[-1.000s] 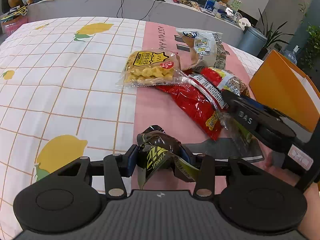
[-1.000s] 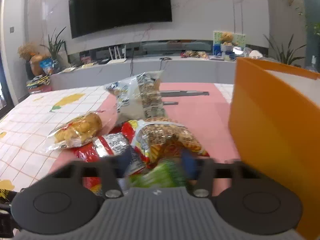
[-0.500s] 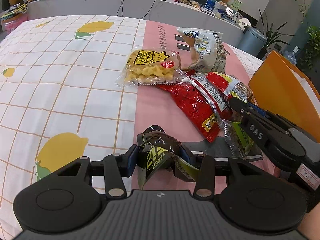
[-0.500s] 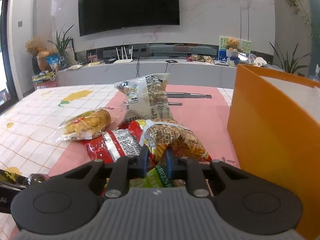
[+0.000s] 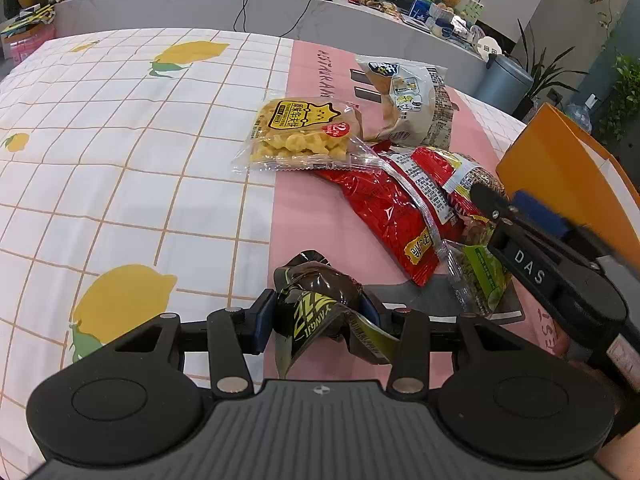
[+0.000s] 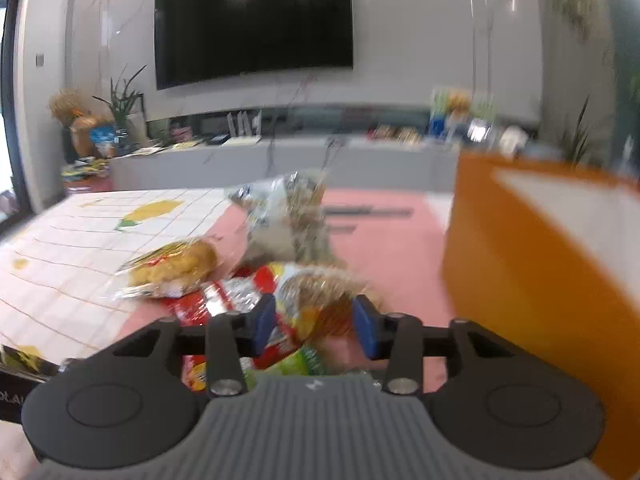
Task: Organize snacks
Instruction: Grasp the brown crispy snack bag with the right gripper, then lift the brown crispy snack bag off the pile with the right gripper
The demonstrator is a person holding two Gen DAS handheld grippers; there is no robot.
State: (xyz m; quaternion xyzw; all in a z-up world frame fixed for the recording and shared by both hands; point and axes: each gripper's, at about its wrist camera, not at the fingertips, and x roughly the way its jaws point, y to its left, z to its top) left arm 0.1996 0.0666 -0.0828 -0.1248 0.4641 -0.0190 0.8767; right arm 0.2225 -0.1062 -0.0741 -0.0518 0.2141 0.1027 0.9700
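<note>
My left gripper [image 5: 318,316] is shut on a dark brown snack packet [image 5: 320,300] with yellow-green lettering, held just above the pink strip of cloth. To its right, my right gripper [image 5: 508,204] hovers over the snack pile. Its jaws are opening, and its blue pads [image 6: 264,322] stand apart, pressing on nothing. A green packet [image 6: 300,360] lies below them on the table, also visible in the left wrist view [image 5: 484,276]. Ahead of the pads sits a brown nut bag [image 6: 316,292]. An orange box [image 6: 520,272] stands to the right.
A yellow snack packet [image 5: 300,136], a white bag [image 5: 412,104] and a red bag [image 5: 388,208] lie together on the lemon-print tablecloth [image 5: 120,160]. Behind the table runs a grey counter [image 5: 240,4] with clutter. A grey bin [image 5: 504,80] and plants stand far right.
The right gripper's jaws were shut on the green packet and have now spread apart, leaving the packet on the table. The right gripper has shifted slightly. The left gripper has not moved.
</note>
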